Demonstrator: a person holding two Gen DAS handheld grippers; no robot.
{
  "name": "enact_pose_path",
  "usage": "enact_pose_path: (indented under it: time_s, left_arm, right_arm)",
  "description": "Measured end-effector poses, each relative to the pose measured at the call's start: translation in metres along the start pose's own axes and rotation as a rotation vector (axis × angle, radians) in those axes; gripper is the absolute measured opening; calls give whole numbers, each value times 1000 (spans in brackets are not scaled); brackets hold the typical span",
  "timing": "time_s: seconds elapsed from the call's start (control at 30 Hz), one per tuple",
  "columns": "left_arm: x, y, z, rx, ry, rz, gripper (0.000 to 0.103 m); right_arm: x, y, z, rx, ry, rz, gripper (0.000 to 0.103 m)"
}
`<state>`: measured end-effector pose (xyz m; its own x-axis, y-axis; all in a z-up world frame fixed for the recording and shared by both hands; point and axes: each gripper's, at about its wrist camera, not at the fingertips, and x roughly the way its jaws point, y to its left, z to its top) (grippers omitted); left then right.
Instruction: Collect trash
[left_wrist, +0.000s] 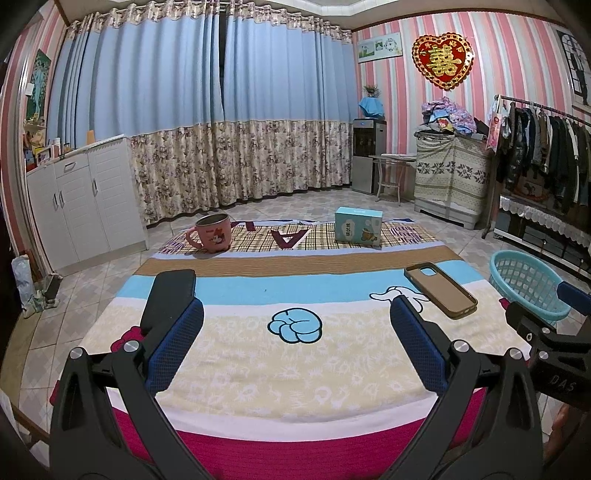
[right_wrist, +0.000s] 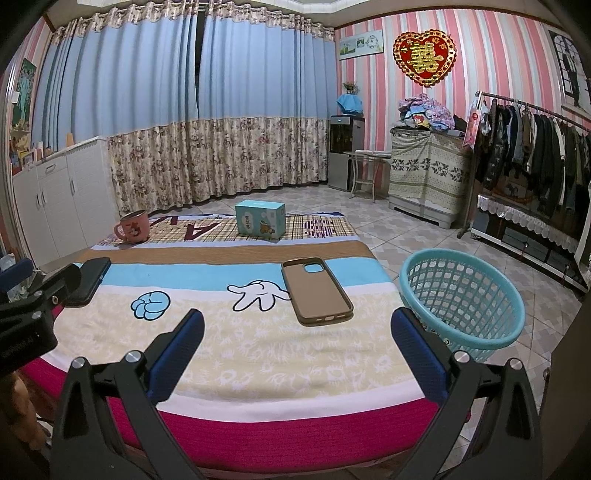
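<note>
A cartoon-print cloth covers a low surface. On it lie a brown phone case, face down at the right, and a black flat case at the left. A light blue carton and a pink cup stand at the far end. A turquoise basket sits off the right edge. My left gripper is open over the near middle, its left finger just in front of the black case. My right gripper is open and empty, near the brown case and the basket.
White cabinets line the left wall, and a clothes rack stands at the right. Beyond the cloth is tiled floor, with a covered chest and a water dispenser at the back.
</note>
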<state>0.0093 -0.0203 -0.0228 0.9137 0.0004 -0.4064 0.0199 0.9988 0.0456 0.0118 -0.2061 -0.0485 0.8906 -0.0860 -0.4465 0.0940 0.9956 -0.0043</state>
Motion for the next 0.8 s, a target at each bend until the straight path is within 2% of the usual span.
enact_pose_path:
  time_s: [0.8]
  left_arm:
    - [0,-1,0,-11,-6,-3,98]
  right_arm:
    - [9,12,2,12,0,-1,99]
